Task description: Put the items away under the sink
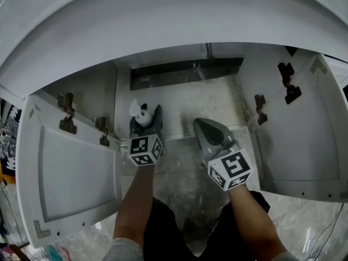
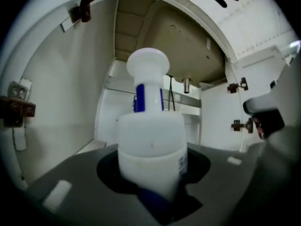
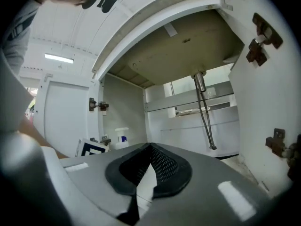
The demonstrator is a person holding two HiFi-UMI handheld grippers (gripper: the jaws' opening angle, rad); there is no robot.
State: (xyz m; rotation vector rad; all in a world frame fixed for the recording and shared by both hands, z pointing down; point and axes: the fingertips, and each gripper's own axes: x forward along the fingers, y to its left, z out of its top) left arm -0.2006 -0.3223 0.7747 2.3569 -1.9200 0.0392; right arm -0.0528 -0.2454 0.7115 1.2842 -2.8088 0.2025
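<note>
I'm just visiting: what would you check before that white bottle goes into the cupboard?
1. Grip on white bottle: ok, the left hand-held gripper is shut on its body.
2. Bottle upright: ok.
3. Cabinet doors open: ok, both.
4. Space on cabinet floor ahead: ok.
5. Right hand-held gripper out of the way: ok, shut, holding nothing.
6. Cap tight: cannot tell.

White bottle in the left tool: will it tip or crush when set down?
Probably stiff: the white bottle shows no denting in the left tool. Its narrow neck and bulbous cap suggest it could tip if nudged.
</note>
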